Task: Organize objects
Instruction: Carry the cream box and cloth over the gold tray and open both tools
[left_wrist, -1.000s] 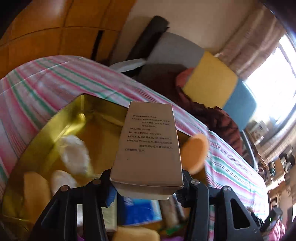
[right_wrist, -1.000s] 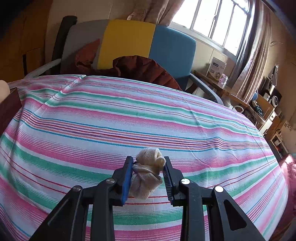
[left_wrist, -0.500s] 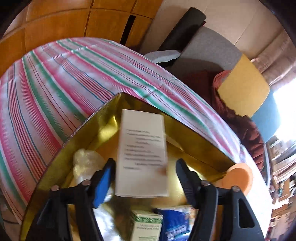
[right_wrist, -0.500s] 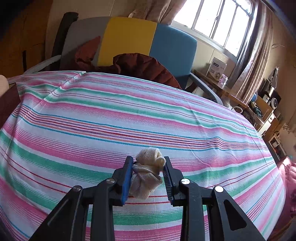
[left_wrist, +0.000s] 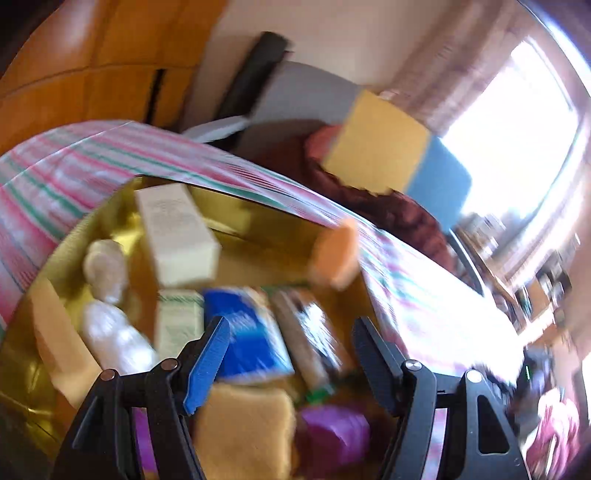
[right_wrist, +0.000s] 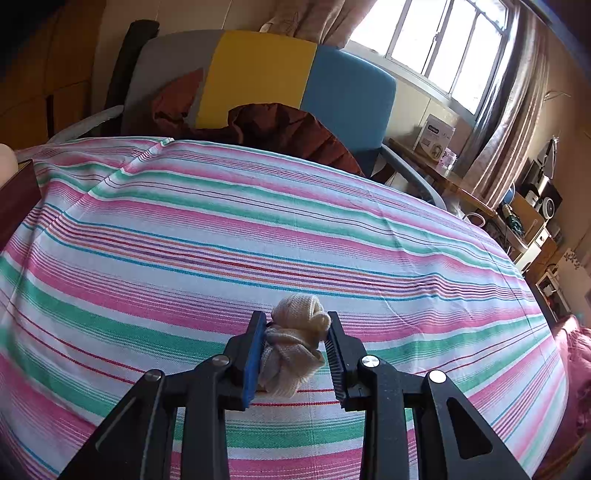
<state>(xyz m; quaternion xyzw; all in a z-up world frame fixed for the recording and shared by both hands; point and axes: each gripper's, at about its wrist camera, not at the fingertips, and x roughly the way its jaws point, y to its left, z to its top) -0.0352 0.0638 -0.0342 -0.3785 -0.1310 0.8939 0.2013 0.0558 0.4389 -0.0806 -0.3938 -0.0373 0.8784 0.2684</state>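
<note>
My left gripper (left_wrist: 288, 354) hung over the gold box (left_wrist: 48, 258) with its jaws wide apart and nothing between them. The picture was blurry, but I could tell the box was already quite full. A tall white carton (left_wrist: 177, 236) lay near its far edge. Beside it, toward the left edge, lay a little white bottle thing (left_wrist: 110, 310). Closer to me were a small green and white carton (left_wrist: 177, 321), a blue packet (left_wrist: 251, 343), a yellow sponge (left_wrist: 247, 432) and something purple (left_wrist: 332, 435). An orange round thing (left_wrist: 336, 254) stood at the right edge of the box. So I judged that a big part of the tidying was done.

My right gripper (right_wrist: 295, 354) had its jaws closed on a rolled-up cream sock (right_wrist: 295, 347). It was over the striped tablecloth (right_wrist: 221, 229), near the edge closest to me. The sock was not in the box. I could see only a dark corner of a box (right_wrist: 16, 195) at the far left edge of the cloth in that view.

I saw nothing else loose on the cloth in front of me. So I guessed the sock was one of the last things left to put away.
</note>
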